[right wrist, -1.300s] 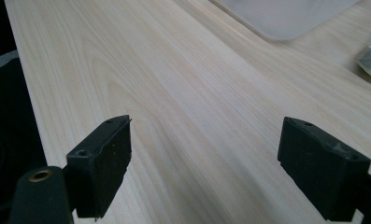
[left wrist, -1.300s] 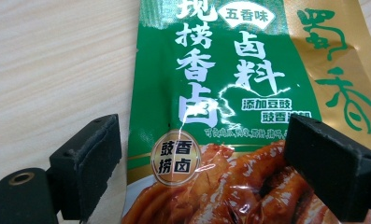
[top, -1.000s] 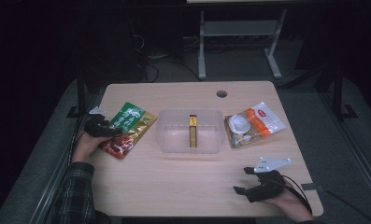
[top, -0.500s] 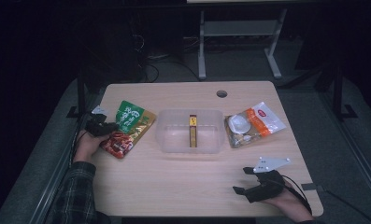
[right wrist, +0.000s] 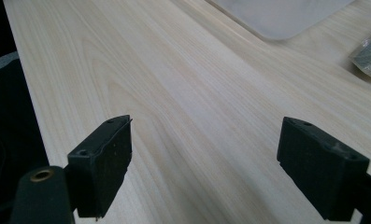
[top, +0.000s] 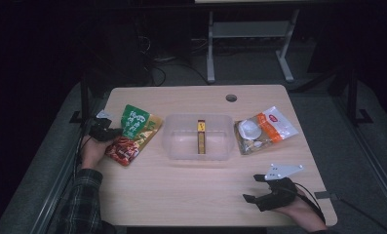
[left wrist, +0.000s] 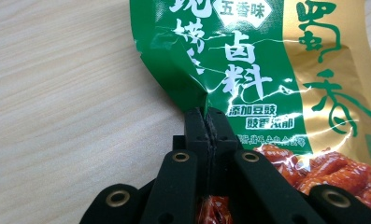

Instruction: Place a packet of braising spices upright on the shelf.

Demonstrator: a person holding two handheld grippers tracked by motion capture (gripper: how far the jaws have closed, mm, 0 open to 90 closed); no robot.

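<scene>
Table (top: 191, 200): rectangular top of pale wood-grain laminate with rounded corners; 1 round cable hole near the far edge.
Plastic bin (top: 181, 141): clear, frosted-looking rectangular tub with rounded corners at the table's centre; 1 slim dark bar with a yellow label (top: 201, 136) lies lengthwise inside.
Green and gold pouch (top: 135, 129): glossy, crinkled foil packet with white lettering and a red food picture at its near end; lies flat at the table's left, just beside the bin, and its left edge is creased where it is pinched.
White and orange packet (top: 264, 129): shiny, clear-fronted bag at the right, just beside the bin.
Right gripper (top: 257, 192): black, matte, with a grey 3-cornered plate on top; rests low over bare table at the near right, jaws spread wide, nothing between them.
Left gripper (left wrist: 205, 122): black jaws have just been closing and now stand pressed together, pinching the pouch's green edge.
</scene>
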